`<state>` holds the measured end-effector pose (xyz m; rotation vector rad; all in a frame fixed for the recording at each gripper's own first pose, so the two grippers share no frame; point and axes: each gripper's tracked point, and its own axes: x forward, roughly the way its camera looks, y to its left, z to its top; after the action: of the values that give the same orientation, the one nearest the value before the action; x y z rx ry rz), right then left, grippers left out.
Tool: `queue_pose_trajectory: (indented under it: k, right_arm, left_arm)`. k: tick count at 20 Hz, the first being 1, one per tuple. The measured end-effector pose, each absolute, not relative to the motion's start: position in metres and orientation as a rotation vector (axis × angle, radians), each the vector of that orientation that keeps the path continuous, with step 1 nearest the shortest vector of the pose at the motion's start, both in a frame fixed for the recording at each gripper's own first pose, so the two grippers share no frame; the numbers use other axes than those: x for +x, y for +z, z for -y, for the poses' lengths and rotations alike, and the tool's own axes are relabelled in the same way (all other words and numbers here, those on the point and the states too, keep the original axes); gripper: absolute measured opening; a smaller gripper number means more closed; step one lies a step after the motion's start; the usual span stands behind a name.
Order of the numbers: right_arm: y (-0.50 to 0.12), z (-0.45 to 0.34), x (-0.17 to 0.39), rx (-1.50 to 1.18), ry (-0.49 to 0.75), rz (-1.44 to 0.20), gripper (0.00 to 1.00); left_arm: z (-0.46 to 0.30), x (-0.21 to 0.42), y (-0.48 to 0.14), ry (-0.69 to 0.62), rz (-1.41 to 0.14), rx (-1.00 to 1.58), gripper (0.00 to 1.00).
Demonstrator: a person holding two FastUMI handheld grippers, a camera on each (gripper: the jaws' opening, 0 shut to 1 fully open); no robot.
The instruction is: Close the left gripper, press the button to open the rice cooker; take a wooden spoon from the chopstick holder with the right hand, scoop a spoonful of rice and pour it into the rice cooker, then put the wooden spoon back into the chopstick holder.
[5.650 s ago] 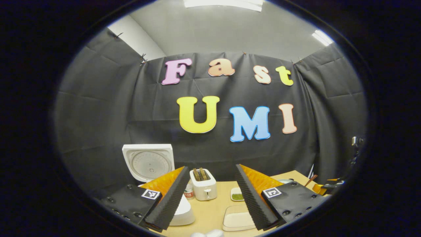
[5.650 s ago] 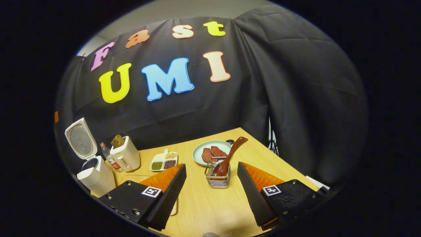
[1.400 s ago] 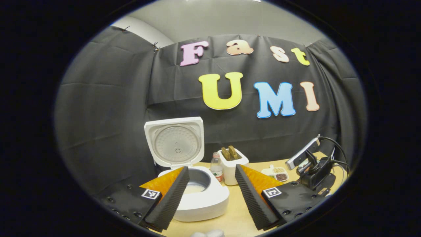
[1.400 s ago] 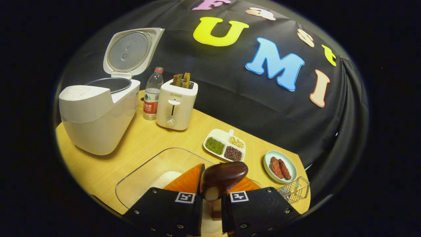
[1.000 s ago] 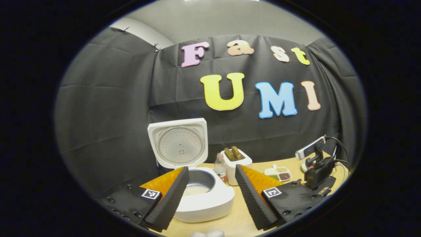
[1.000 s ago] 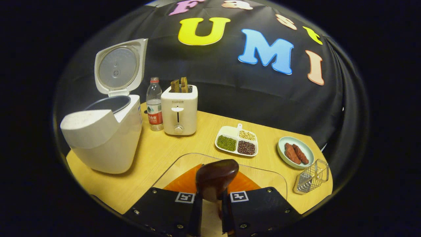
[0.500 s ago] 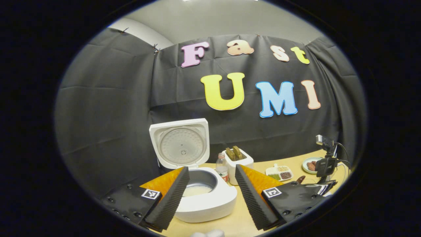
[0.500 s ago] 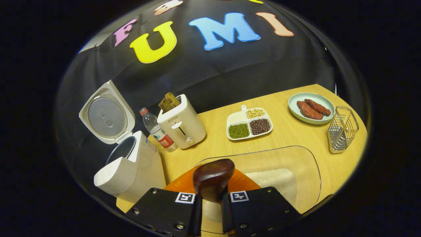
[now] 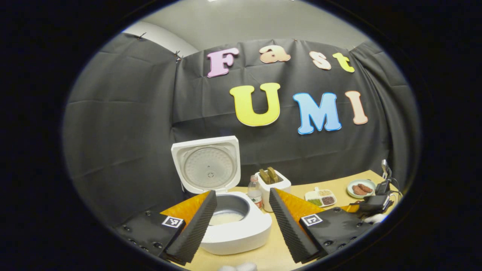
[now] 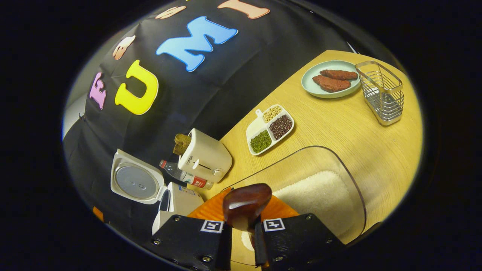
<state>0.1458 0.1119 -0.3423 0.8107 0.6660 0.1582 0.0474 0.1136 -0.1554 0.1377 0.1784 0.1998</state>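
- Rice cooker (image 9: 235, 226) stands on the bench (image 9: 271, 256) with its lid (image 9: 206, 165) raised upright; a pale layer lies in the bottom of the inner pot. In the right gripper view the same cooker (image 10: 177, 205) sits at the lower left, lid (image 10: 136, 183) open.
- Left gripper (image 9: 241, 222): jaws wide apart, holding nothing, with the cooker's opening seen between them.
- Right gripper (image 10: 243, 235): jaws closed on the wooden spoon (image 10: 246, 205), whose dark bowl stands up above the fingers, over the near edge of the clear tray (image 10: 354, 188).
- Rice (image 10: 316, 195) lies as a white heap inside the clear tray.
- Chopstick holder (image 10: 381, 92), a wire basket, stands upright near the far right of the bench, just beside the plate (image 10: 312, 88) carrying two reddish-brown pieces.
- Divided dish (image 10: 269, 130) holds green, dark and pale grains, each in its own section; it lies between the toaster (image 10: 205, 160) and the plate.
- Bottle (image 10: 186, 175) stands between the toaster and the cooker.
- In the left gripper view, the right gripper (image 9: 372, 205) appears at the far right edge of the bench.
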Motion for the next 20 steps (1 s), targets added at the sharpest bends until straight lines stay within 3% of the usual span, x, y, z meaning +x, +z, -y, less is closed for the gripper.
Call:
queue_pose_trajectory:
  k: [5, 6, 20]
  right_arm:
    - [-0.313, -0.084, 0.145, 0.905, 0.165, -0.597, 0.24]
    - [-0.307, -0.076, 0.146, 0.926, 0.162, -0.583, 0.24]
    - [-0.264, -0.048, 0.15, 1.009, 0.126, -0.523, 0.24]
  left_arm:
    - [-0.113, 0.045, -0.144, 0.197, -0.159, 0.154, 0.99]
    - [-0.112, 0.045, -0.142, 0.197, -0.157, 0.157, 0.95]
    - [-0.104, 0.043, -0.138, 0.18, -0.141, 0.149, 0.99]
